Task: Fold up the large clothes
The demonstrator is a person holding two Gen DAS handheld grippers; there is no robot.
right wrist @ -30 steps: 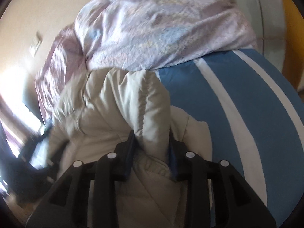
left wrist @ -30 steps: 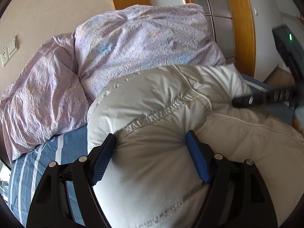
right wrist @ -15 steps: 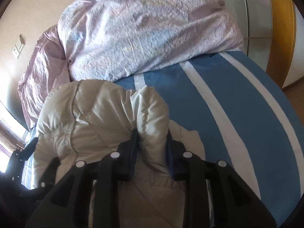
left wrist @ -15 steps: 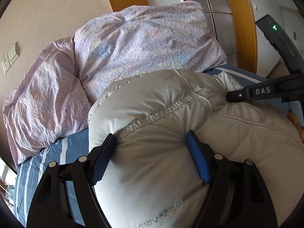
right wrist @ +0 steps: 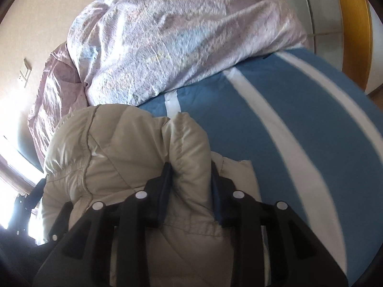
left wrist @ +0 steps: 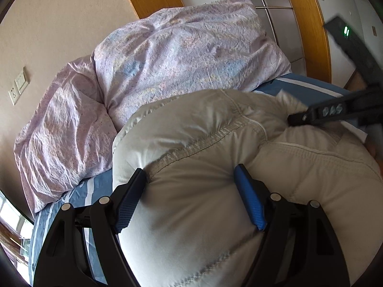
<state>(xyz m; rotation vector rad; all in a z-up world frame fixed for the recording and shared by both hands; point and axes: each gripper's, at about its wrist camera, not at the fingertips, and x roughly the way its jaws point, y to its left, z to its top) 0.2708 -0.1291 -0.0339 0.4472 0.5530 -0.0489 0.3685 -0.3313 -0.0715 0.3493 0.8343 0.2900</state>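
A puffy beige down jacket (left wrist: 196,148) lies bunched on the blue and white striped bed (right wrist: 299,110). My left gripper (left wrist: 191,174) is shut on a thick padded fold of the jacket, its fingers held wide by the bulk. My right gripper (right wrist: 190,167) is shut on a narrower fold of the jacket (right wrist: 119,143) and shows in the left wrist view (left wrist: 335,112) at the far right, at the jacket's far edge. The rest of the jacket is hidden below both grippers.
A lilac floral duvet (left wrist: 182,55) and a lilac pillow (left wrist: 62,124) are piled at the head of the bed, just beyond the jacket. A wooden headboard frame (left wrist: 308,26) and a beige wall with a socket (left wrist: 18,86) stand behind.
Both grippers have kept their grip on the jacket. The right gripper has carried its fold down towards the bed, away from the pillows, and the jacket's far edge now sits lower.
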